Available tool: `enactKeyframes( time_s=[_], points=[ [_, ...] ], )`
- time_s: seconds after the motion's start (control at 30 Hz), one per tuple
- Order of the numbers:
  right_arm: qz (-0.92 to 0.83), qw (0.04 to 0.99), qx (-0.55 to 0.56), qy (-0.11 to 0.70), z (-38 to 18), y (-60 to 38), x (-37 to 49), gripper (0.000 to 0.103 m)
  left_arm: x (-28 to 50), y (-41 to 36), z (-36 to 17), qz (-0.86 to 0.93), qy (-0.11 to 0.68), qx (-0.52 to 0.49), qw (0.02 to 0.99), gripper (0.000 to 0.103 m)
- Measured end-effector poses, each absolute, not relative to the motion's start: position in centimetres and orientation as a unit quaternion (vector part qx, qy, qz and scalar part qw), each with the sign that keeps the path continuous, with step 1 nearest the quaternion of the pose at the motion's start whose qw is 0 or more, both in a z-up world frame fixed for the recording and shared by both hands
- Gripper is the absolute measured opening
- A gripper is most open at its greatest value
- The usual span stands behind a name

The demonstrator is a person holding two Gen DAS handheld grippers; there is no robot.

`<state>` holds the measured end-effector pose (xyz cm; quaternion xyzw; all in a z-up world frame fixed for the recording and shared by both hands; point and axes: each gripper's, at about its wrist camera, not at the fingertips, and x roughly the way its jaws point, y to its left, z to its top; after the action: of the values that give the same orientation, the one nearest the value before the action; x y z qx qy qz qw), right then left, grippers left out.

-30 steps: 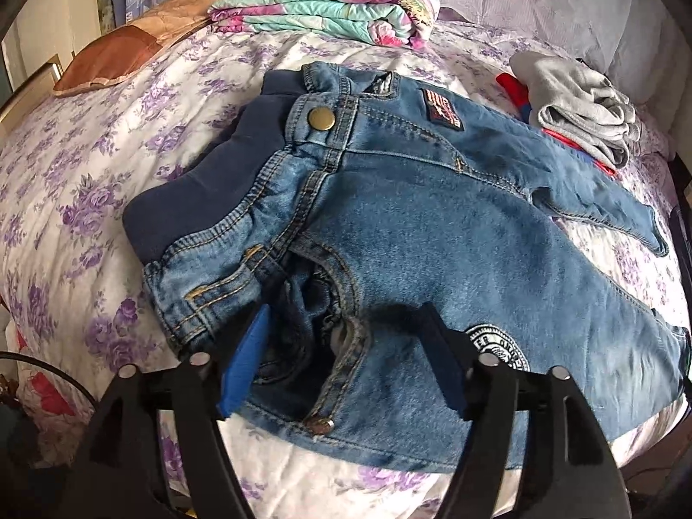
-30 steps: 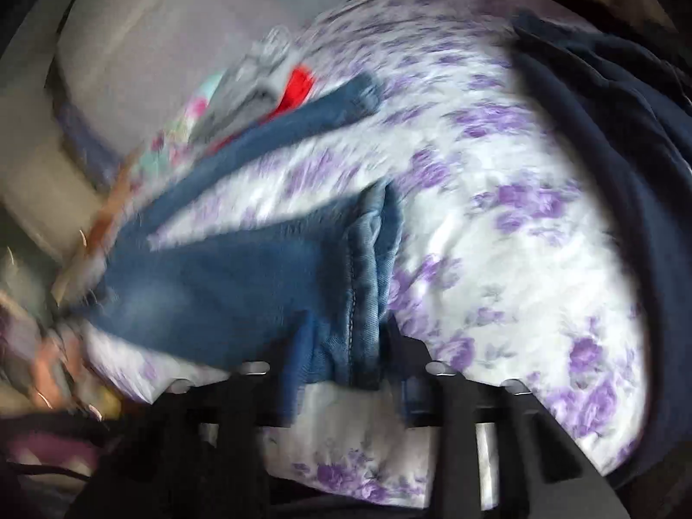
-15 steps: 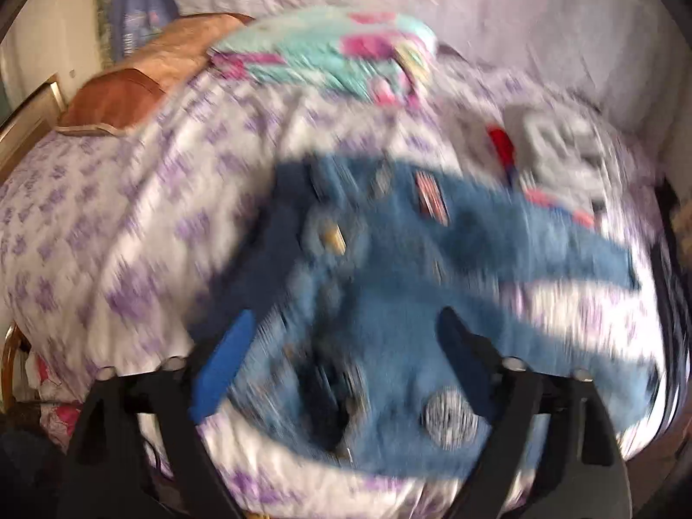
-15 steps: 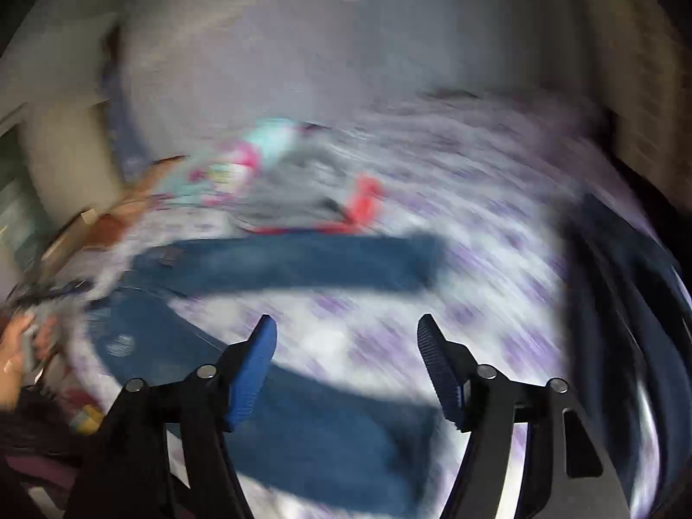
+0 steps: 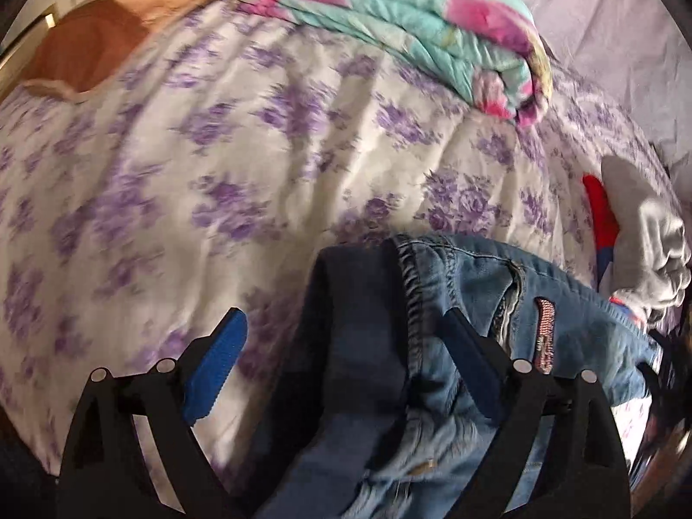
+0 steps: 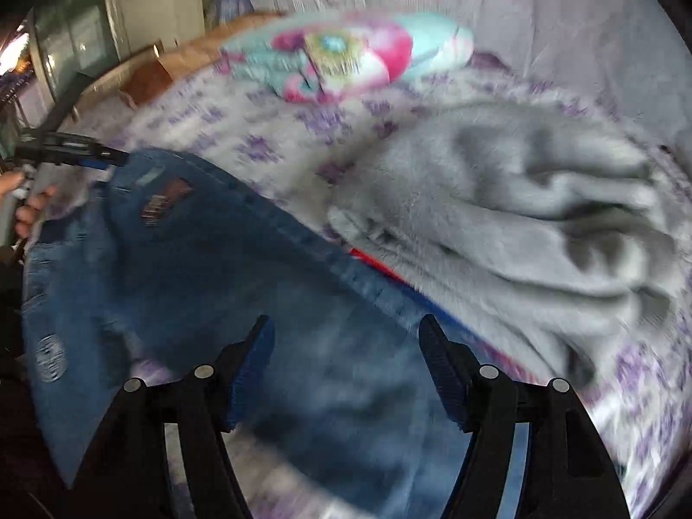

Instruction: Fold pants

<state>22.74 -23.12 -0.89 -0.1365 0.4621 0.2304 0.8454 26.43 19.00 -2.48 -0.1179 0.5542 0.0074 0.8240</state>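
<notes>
Both wrist views low over bed (image 5: 259, 138) (sharing jeans (image 5: 475, 285)).

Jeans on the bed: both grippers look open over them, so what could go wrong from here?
1. The left gripper is open astride the navy waistband; closing there may catch only that band.
2. The right gripper is open over the jeans, close to the grey garment, which could be snagged.

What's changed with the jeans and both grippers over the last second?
The right gripper let go of the leg hem and now hovers open over the jeans. The left gripper moved to the waistband, open. The grey clothes and folded blanket stayed put.
</notes>
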Motion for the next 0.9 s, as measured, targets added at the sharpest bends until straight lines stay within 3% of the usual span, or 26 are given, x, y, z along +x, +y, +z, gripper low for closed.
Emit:
enactKeyframes(
  time_s=[0.33,0.37,0.4,0.47,0.53,0.9],
  points=[
    [0.258,0.809,-0.133,0.511,-4.7,-24.0,27.8,0.069,30.0,16.6,-4.5,-0.049,0.582,-0.079,0.808,0.089],
    [0.258,0.807,-0.132,0.515,-4.5,-24.0,27.8,0.045,30.0,16.2,-4.6,-0.043,0.581,-0.069,0.810,0.088],
    [0.263,0.800,-0.125,0.525,-4.4,-24.3,27.9,0.005,29.9,16.0,-4.4,-0.036,0.576,-0.062,0.814,0.082],
    [0.278,0.802,-0.128,0.512,-3.2,-24.6,26.9,0.005,29.4,15.6,-3.7,-0.039,0.563,-0.057,0.824,0.060],
    [0.285,0.811,-0.126,0.495,-2.0,-24.6,25.8,0.004,28.5,15.3,-2.3,-0.054,0.544,-0.055,0.836,0.051],
    [0.337,0.859,-0.125,0.365,6.9,-25.9,9.8,0.004,19.0,16.7,4.8,-0.108,0.455,-0.067,0.882,0.048]
  ],
)
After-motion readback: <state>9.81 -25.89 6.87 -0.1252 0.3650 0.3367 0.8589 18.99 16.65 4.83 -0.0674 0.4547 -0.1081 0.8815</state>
